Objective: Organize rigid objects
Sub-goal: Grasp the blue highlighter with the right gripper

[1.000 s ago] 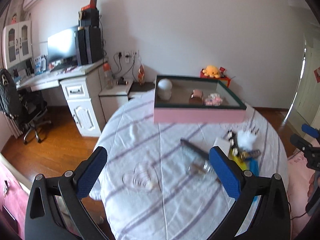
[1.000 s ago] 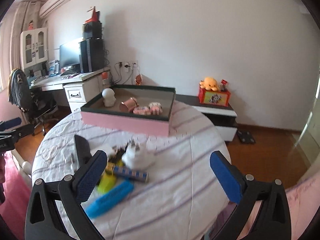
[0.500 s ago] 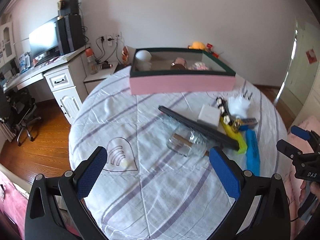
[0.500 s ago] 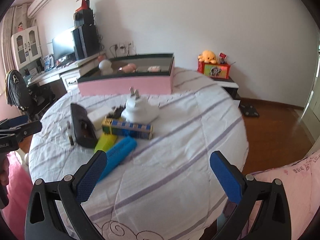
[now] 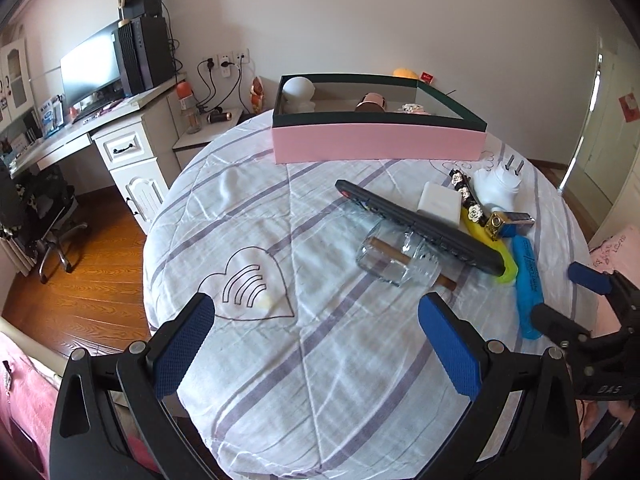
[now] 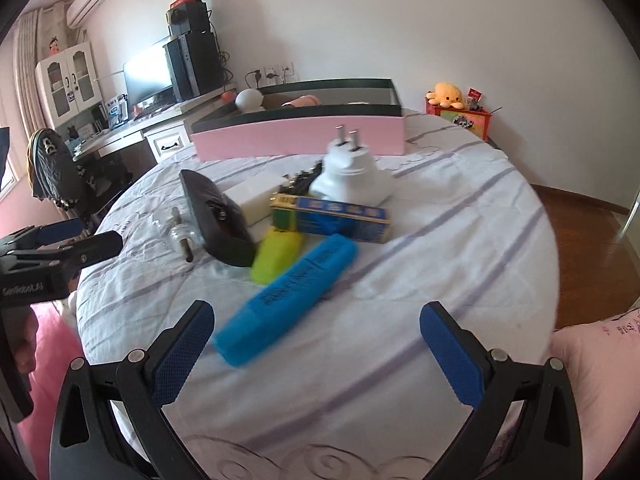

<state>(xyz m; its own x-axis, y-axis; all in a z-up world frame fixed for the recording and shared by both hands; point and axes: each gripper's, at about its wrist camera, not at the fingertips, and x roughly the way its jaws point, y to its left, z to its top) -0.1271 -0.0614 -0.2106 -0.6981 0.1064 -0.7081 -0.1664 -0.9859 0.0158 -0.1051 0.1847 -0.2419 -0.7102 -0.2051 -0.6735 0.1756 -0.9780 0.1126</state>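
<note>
A pink box with a dark green rim [image 5: 378,144] [image 6: 300,138] stands at the far side of a round table; a white ornament [image 5: 299,94], a copper cup and a small pink item sit inside. In front lies a pile: a black remote [image 5: 420,226] [image 6: 216,218], a glass bottle with a wooden stick [image 5: 394,256], a white adapter [image 5: 439,202], a white plug [image 6: 352,174], a yellow marker [image 6: 278,254], a blue marker [image 6: 288,296] [image 5: 528,286] and a blue-and-yellow carton [image 6: 332,220]. My left gripper [image 5: 316,344] is open near the table's front edge. My right gripper [image 6: 316,344] is open just short of the blue marker.
The table carries a white cloth with purple stripes [image 5: 280,240]. A white desk with a monitor [image 5: 92,68] and an office chair [image 5: 44,216] stand to the left. A low cabinet with an orange plush toy [image 6: 450,96] is behind. Pink bedding [image 6: 600,356] lies at the right.
Both grippers have come closer to the table and tilted down toward the pile. The objects look larger in both views. Neither gripper has taken hold of anything.
</note>
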